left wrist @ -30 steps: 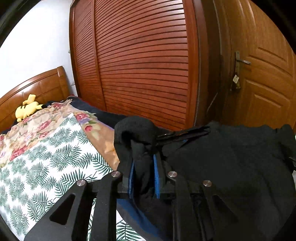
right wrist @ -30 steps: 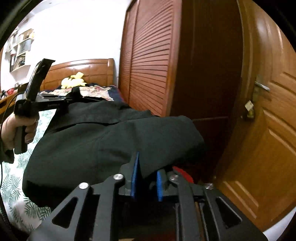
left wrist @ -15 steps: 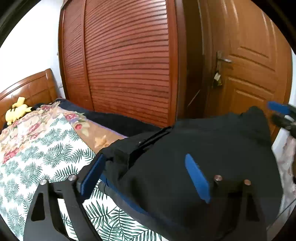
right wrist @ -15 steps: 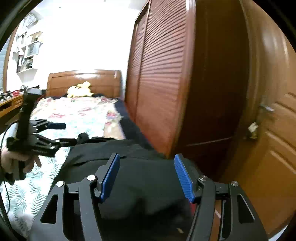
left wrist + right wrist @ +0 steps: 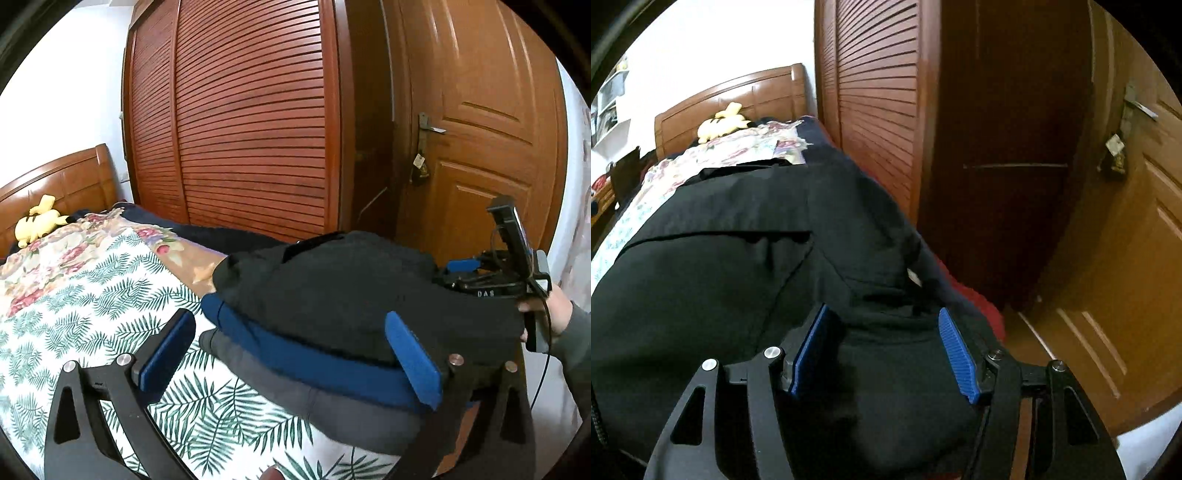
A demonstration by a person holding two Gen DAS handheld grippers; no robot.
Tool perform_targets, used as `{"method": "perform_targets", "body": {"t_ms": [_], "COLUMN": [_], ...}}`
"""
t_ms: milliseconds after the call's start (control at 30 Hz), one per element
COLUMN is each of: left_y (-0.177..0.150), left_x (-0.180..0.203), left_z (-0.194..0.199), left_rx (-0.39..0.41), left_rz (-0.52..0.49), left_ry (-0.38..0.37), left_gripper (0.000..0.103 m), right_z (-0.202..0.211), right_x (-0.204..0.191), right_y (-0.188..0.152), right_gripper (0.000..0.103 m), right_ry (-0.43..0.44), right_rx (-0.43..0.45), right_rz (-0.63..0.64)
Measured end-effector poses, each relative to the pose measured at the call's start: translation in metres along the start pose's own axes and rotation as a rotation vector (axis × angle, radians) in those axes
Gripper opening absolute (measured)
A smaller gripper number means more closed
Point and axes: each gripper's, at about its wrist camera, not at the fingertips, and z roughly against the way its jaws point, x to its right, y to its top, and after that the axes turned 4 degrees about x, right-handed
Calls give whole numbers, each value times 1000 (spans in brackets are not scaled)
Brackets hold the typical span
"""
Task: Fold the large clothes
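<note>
A black garment (image 5: 351, 288) lies folded on top of a blue one (image 5: 295, 354) and a grey one (image 5: 332, 410), stacked on the bed by its right edge. My left gripper (image 5: 290, 317) hangs just in front of the stack, its jaws opening wide, with nothing pressed between the blue pads (image 5: 413, 358). In the right wrist view the black garment (image 5: 720, 258) fills the lower half. My right gripper (image 5: 883, 310) hovers over its near end, open, with cloth below the pads but not pinched. The right gripper (image 5: 480, 273) also shows at the stack's far side, held by a hand (image 5: 554, 310).
The bed carries a leaf-print sheet (image 5: 74, 325) and a floral quilt (image 5: 48, 258). A yellow plush toy (image 5: 37, 225) lies by the wooden headboard (image 5: 66, 177). A louvred wardrobe (image 5: 251, 129) and a door (image 5: 480, 147) stand close behind. Something red (image 5: 979, 306) shows beside the bed.
Both grippers were shut on the black garment and held it up. They have let go and opened, and the garment now lies on the stack. Both have drawn back from it.
</note>
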Motion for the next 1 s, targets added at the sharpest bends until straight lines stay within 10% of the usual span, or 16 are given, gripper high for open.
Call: {"method": "perform_targets", "body": {"t_ms": [567,1000], "left_y": [-33,-81], "left_x": [5,9], "left_z": [58,146], "left_rx": [-31,-71], "left_rz": [-10,34], "left_ry": [5,49], "left_gripper": [103,103], "right_z": [113,191], "right_x": [-29,-138], "right_y": [-31,-99], "right_gripper": [63,76], "right_ry": [-118,73], "right_rx": [187,264], "right_rz": [3,57]}}
